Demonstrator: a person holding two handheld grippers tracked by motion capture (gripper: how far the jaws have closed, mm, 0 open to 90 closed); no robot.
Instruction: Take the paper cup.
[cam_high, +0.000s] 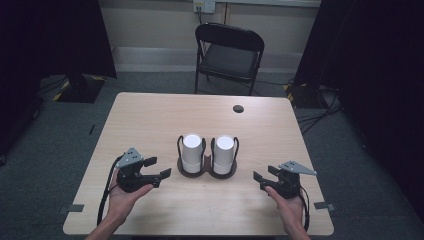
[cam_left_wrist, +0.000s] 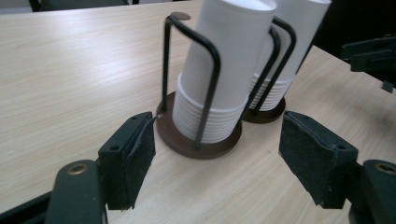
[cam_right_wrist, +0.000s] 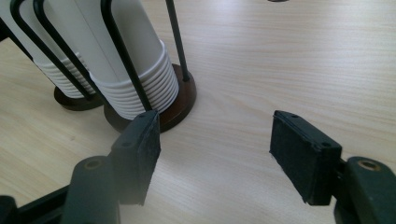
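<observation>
Two stacks of white paper cups stand upside down at the middle of the table, the left stack (cam_high: 192, 151) and the right stack (cam_high: 224, 153). Each sits inside a black wire holder on a dark round base (cam_high: 181, 170). My left gripper (cam_high: 157, 168) rests in a hand to the left of the holder, open, with nothing between its pads. In the left gripper view the nearer stack (cam_left_wrist: 229, 70) rises just beyond the open left gripper (cam_left_wrist: 224, 151). My right gripper (cam_high: 264, 175) is held to the right of the holder, open and empty. The right gripper view has the holder's base (cam_right_wrist: 184, 95) ahead and to the left of the right gripper (cam_right_wrist: 217, 149).
The light wooden table (cam_high: 150, 120) has a dark round cable hole (cam_high: 238, 108) near its far edge. A black folding chair (cam_high: 229, 55) stands beyond the table. Dark curtains hang at both sides, and cables lie on the floor at the right.
</observation>
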